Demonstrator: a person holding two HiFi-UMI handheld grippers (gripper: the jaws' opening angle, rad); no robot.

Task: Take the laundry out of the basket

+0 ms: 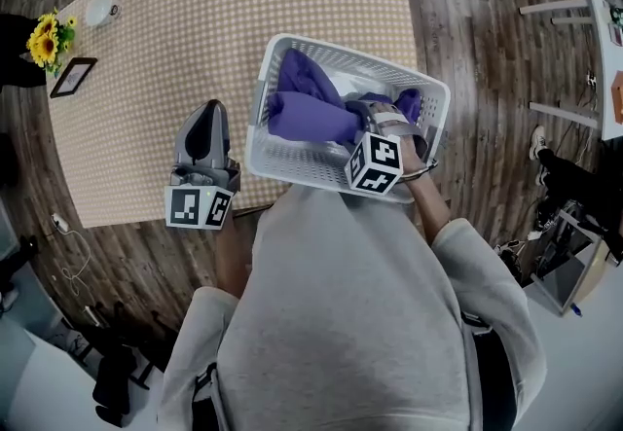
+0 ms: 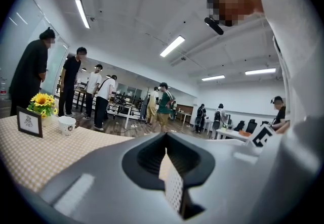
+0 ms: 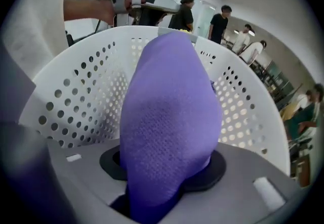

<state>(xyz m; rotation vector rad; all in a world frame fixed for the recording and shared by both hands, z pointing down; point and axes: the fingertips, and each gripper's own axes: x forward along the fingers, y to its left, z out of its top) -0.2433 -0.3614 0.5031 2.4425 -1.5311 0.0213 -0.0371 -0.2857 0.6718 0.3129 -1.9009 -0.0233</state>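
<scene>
A white perforated laundry basket stands at the near edge of the table. A purple garment lies bunched inside it. My right gripper reaches into the basket from the right and is shut on a fold of that cloth. In the right gripper view the purple garment bulges up out of the right gripper and hides the fingertips, with the basket wall curving behind. My left gripper rests over the table to the left of the basket, shut and holding nothing; the left gripper points across the table.
The table wears a checked cloth. At its far left corner are a white mug, sunflowers and a small picture frame. Several people stand beyond the table. A wooden floor surrounds it.
</scene>
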